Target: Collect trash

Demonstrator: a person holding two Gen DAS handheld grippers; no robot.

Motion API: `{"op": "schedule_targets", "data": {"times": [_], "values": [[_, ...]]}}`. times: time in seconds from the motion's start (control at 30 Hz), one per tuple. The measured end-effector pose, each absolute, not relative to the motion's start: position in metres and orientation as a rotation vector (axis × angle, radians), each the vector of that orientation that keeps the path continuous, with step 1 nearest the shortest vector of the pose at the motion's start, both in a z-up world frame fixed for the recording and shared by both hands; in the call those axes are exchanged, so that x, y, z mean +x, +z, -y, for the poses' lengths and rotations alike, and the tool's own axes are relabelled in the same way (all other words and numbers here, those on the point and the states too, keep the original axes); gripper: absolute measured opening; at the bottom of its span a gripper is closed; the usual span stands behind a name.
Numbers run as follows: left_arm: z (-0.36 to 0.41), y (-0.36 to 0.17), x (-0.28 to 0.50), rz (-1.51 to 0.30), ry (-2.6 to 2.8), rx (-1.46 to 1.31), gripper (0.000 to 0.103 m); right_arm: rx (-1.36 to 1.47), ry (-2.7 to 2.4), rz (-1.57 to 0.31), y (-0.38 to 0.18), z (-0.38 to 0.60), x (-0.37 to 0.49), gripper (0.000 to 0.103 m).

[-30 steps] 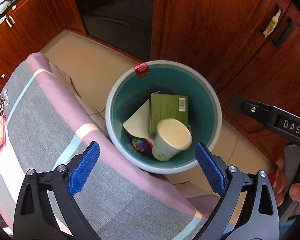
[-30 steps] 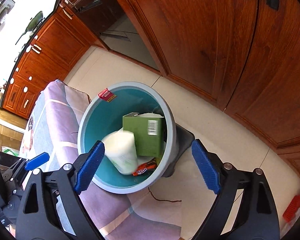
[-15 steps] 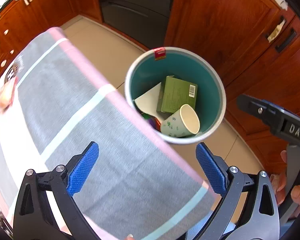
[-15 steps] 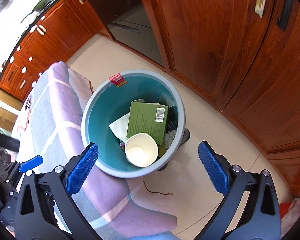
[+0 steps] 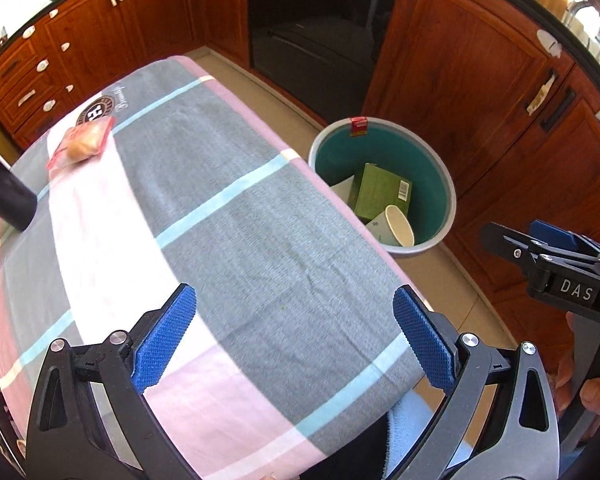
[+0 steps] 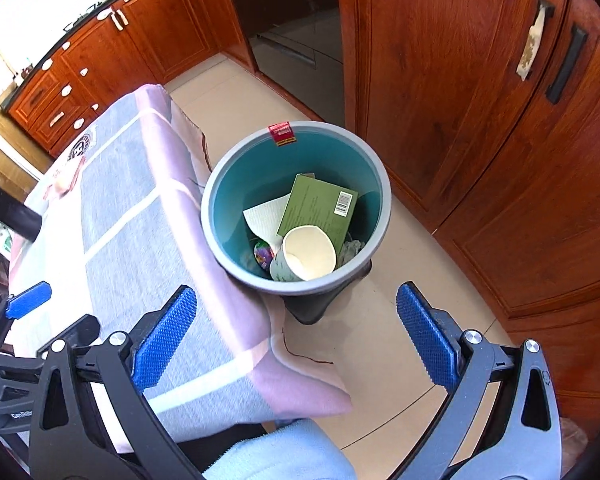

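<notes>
Layout of the scene: a cloth-covered table [image 5: 228, 248] occupies the left, with a packet [image 5: 82, 142] lying on its far left part, and a bin [image 6: 224, 184] stands on the floor [image 6: 404, 312] just beside the table's right edge. In the bin, a box [image 6: 320, 210] leans over a paper sheet [image 6: 266, 218], with a cup [image 6: 306, 254] on its side at the near wall. Cabinets [image 6: 480, 100] run behind and right of the bin.
</notes>
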State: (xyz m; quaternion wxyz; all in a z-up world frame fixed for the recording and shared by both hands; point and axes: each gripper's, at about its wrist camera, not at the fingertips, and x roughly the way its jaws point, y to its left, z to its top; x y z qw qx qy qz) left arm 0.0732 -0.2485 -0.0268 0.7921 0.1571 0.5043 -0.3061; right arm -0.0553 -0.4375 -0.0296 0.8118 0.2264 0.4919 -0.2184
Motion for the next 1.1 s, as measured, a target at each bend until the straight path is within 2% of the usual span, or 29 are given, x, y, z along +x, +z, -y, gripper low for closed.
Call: {"op": "schedule_targets", "data": {"times": [0.4,1.1], "values": [[0.205,-0.026,0.05,-1.067,-0.608,0.297,0.099,0.468,-0.476,-1.066,-0.034,0.418,-0.076,0.096],[0.202,-0.035,0.048,-1.067,-0.609,0.294,0.099,0.46,-0.455,-1.126,-0.05,0.41,-0.07,0.096]]}}
